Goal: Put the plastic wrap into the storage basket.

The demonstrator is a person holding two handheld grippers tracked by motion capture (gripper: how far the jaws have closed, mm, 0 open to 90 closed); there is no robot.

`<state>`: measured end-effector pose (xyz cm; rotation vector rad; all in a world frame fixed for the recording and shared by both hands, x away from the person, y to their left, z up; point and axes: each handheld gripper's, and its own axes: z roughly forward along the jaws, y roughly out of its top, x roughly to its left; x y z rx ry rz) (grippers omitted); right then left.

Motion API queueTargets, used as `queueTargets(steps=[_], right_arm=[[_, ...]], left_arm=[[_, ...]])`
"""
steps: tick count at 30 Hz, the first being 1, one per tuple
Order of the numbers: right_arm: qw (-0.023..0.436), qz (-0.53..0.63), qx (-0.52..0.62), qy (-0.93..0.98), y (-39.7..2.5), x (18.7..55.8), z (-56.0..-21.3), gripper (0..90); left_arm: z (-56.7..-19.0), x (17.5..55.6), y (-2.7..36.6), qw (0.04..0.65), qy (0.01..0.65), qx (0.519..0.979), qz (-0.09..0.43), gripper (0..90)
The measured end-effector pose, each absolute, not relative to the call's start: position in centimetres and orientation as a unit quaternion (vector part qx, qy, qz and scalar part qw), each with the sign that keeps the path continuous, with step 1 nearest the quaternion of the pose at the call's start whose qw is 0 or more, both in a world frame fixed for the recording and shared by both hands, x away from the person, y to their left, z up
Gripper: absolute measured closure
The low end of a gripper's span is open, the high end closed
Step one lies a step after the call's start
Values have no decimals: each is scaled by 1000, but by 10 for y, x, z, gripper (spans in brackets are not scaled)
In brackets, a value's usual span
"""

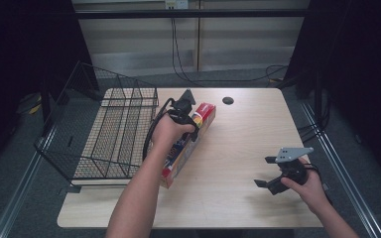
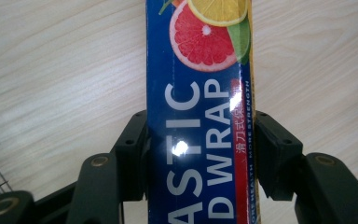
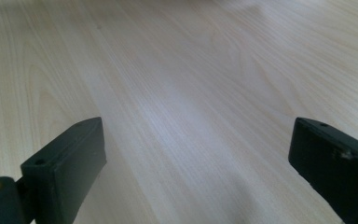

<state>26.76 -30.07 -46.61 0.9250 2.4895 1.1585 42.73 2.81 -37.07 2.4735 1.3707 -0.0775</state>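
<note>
Both jaws of the left gripper [image 2: 200, 154] are pressed against the plastic wrap box [image 2: 198, 116] left of centre beside the wire basket [image 1: 104, 129], while the right gripper [image 1: 270, 172], lower right, is held agape, so the glossy carton could probably be let slip or be crushed.

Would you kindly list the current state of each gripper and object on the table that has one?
Left gripper: shut on the plastic wrap box, fingers pressing its two long sides.
Plastic wrap box: lying flat on the table, beside the wire basket, gripped.
Right gripper: open, holding nothing, over bare table.
Wire basket: standing upright at the table's left side, nothing visible inside.
</note>
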Motion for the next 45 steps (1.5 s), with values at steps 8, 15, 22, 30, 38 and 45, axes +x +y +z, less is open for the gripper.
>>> queueTargets(steps=[8,15,22,30,38,45], right_arm=[[121,397,317,853,-300,267,-466,36],[119,399,316,853,-300,267,-466,36],[120,399,314,853,-299,267,-466,36],[119,398,312,854,-298,267,-466,36],[123,398,313,853,-298,267,-466,36],[119,397,313,855,-298,266,-466,36]], left_arm=[[-356,428,37,157,483,861,-27,455],[-341,427,50,146,499,854,-19,456],[-328,428,61,151,505,850,-19,456],[-316,427,70,146,510,847,-12,456],[-301,425,81,147,523,839,-10,455],[-292,425,90,152,528,835,-12,455]])
